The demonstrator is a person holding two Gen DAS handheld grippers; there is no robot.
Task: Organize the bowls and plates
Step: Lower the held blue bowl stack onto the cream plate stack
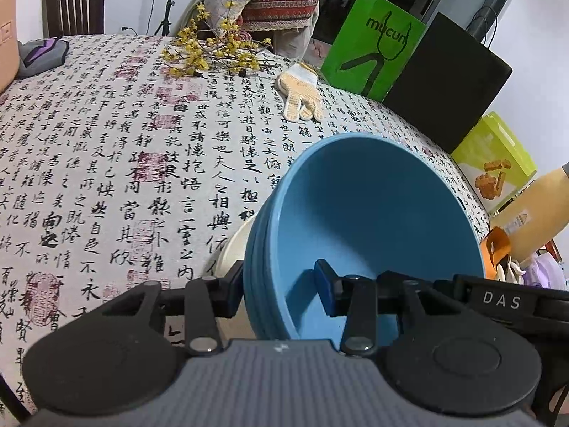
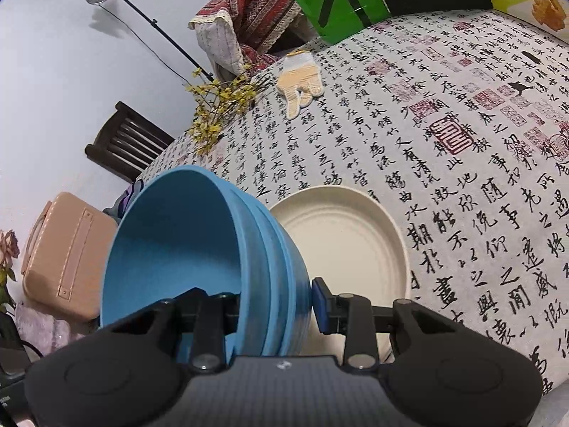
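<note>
A stack of nested blue bowls [image 1: 377,213] hangs tilted just above the table, held from both sides. My left gripper [image 1: 279,288] is shut on the stack's left wall, with one finger outside and the blue-padded one inside. In the right wrist view the same blue bowls [image 2: 170,235] lean left, and my right gripper [image 2: 274,302] is shut on their right wall, one finger inside and one outside. A cream plate [image 2: 341,242] lies flat on the tablecloth right beside and below the bowls. In the left wrist view only an edge of that cream plate [image 1: 231,252] shows behind the stack.
A knitted glove [image 1: 302,96] and a branch of yellow flowers [image 1: 209,49] lie at the far side of the calligraphy tablecloth [image 1: 106,163]. A green bag [image 1: 370,42] and a dark chair [image 2: 128,142] stand past the table edge. A pink case [image 2: 64,252] sits lower left.
</note>
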